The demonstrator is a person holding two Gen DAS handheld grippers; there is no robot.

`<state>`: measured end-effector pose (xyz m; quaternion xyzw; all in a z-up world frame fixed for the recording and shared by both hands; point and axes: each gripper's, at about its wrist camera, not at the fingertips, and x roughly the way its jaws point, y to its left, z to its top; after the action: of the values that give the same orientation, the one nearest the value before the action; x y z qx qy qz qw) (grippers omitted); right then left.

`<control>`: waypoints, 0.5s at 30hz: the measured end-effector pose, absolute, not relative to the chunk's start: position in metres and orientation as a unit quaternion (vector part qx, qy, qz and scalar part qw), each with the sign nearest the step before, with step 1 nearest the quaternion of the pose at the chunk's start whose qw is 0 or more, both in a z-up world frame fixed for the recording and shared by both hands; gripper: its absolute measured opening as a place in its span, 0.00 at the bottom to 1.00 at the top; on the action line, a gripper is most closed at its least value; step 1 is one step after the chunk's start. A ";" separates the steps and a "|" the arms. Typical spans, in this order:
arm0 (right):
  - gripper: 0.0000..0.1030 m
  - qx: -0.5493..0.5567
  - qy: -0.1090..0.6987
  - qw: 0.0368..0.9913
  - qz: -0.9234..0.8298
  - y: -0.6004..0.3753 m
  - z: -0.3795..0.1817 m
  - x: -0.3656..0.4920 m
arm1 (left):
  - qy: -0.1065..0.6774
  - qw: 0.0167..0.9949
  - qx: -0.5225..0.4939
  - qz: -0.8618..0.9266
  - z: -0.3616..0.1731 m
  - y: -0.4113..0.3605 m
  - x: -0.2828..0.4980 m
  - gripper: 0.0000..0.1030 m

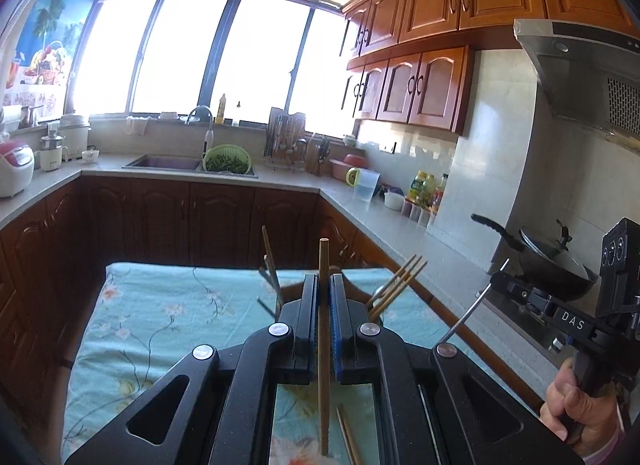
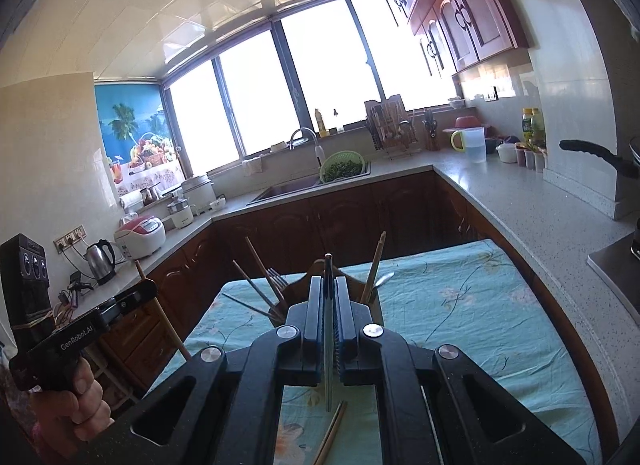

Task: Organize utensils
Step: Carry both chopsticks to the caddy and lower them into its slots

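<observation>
My left gripper (image 1: 324,281) is shut on a wooden chopstick (image 1: 324,257) that stands upright between its pads. My right gripper (image 2: 329,281) is shut on a thin metal chopstick (image 2: 328,265), also upright. Both hang above the table's teal floral cloth (image 1: 160,325), just short of a brown wooden utensil holder (image 2: 298,285). The holder has wooden chopsticks (image 1: 400,285) and forks (image 2: 276,277) leaning out of it. A pair of chopsticks (image 2: 332,433) lies on the cloth under the grippers. Each gripper shows in the other's view: the right gripper (image 1: 498,277), the left gripper (image 2: 150,287).
A stone counter (image 2: 520,201) runs round the room with a sink and a green colander (image 2: 344,167). A wok with a lid (image 1: 552,261) sits on the stove at the right. A kettle (image 2: 100,261) and a rice cooker (image 2: 140,239) stand at the left.
</observation>
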<state>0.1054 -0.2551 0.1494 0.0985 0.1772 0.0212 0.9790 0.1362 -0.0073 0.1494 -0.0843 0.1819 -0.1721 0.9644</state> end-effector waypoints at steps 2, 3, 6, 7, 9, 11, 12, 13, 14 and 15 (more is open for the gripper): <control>0.04 0.096 0.162 0.982 0.018 -0.256 0.160 0.113 | 0.162 0.968 -0.085 -0.170 0.157 -0.010 0.146 0.04; 0.04 0.095 0.154 0.983 0.016 -0.257 0.165 0.117 | 0.154 0.970 -0.088 -0.169 0.161 -0.011 0.151 0.04; 0.04 0.090 0.135 0.987 0.010 -0.257 0.178 0.131 | 0.132 0.973 -0.097 -0.163 0.169 -0.014 0.171 0.04; 0.04 0.087 0.131 0.987 0.007 -0.257 0.181 0.137 | 0.124 0.974 -0.099 -0.159 0.170 -0.015 0.178 0.04; 0.04 0.081 0.126 0.989 0.000 -0.256 0.183 0.147 | 0.110 0.977 -0.104 -0.148 0.168 -0.018 0.191 0.04; 0.04 0.078 0.126 0.989 -0.006 -0.256 0.181 0.158 | 0.101 0.979 -0.110 -0.136 0.158 -0.022 0.205 0.04; 0.04 0.080 0.128 0.989 -0.007 -0.257 0.179 0.164 | 0.098 0.980 -0.115 -0.131 0.154 -0.023 0.213 0.04; 0.04 0.081 0.130 0.988 -0.009 -0.258 0.176 0.168 | 0.097 0.980 -0.121 -0.126 0.146 -0.028 0.217 0.04; 0.04 0.081 0.132 0.988 -0.011 -0.260 0.172 0.173 | 0.098 0.980 -0.126 -0.120 0.137 -0.031 0.222 0.04; 0.04 0.082 0.136 0.987 -0.013 -0.260 0.168 0.177 | 0.098 0.980 -0.128 -0.115 0.130 -0.033 0.228 0.04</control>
<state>0.1773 -0.2597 0.1677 0.0818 0.1358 -0.0128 0.9873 0.2283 -0.0331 0.1298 -0.1281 0.0979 -0.1148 0.9802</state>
